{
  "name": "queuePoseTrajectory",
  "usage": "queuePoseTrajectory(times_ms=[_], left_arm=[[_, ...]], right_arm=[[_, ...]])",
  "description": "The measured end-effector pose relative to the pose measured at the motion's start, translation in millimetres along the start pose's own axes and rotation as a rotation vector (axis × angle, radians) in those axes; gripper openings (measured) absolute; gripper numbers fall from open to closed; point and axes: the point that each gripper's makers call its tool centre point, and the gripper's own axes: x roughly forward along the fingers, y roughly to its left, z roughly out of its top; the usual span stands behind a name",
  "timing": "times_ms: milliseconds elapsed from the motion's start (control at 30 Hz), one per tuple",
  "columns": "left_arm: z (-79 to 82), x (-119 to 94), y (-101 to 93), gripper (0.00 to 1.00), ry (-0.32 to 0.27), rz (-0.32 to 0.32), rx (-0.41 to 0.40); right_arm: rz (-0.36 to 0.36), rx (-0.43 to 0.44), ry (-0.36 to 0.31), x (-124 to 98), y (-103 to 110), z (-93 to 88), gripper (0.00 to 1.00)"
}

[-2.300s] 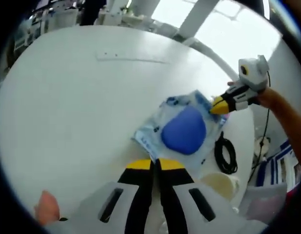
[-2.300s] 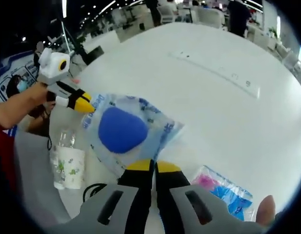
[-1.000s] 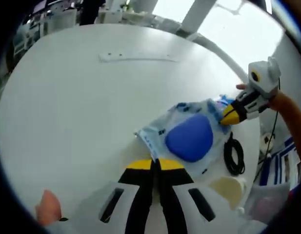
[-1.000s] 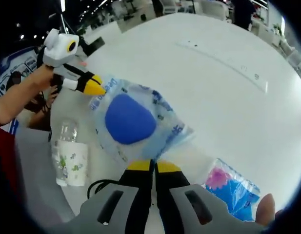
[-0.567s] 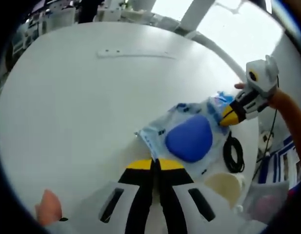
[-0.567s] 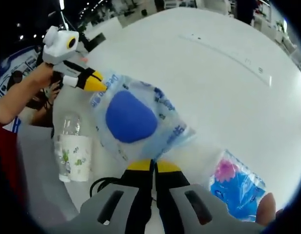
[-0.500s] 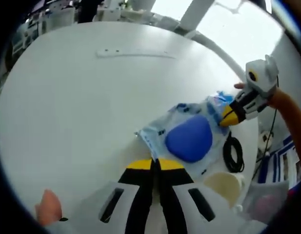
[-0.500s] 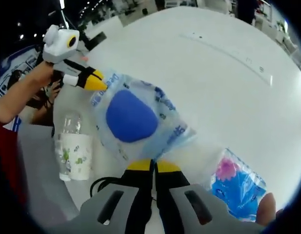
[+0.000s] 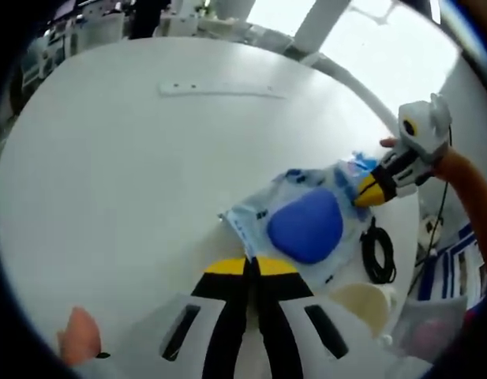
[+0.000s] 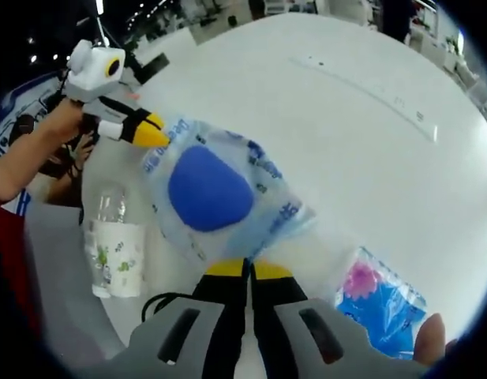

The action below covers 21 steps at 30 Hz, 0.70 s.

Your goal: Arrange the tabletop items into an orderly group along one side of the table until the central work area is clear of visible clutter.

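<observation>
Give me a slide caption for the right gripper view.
Both grippers pinch opposite edges of a clear bag with a blue pad above a white table.

The right gripper (image 10: 248, 270) had its jaws closed on the edge of a clear bag (image 10: 219, 197) holding a blue pad. The left gripper (image 10: 152, 130) pinched the bag's far corner. A bottle (image 10: 113, 245) stood beside it, a blue packet (image 10: 381, 304) nearby.

A round white table (image 9: 132, 174) carries everything. At its near edge lie a black cable coil (image 9: 379, 254), a paper cup (image 10: 117, 257) and a blue-pink packet (image 10: 381, 304).
</observation>
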Motion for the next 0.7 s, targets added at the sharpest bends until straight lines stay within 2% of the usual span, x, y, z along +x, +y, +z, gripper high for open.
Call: queuePoseTrajectory(times_ms=[700], left_arm=[[3.0, 4.4, 5.0, 0.0, -0.024, 0.02, 0.014]], right_arm=[[-0.022, 0.021, 0.0, 0.0, -1.7, 0.6, 0.03]])
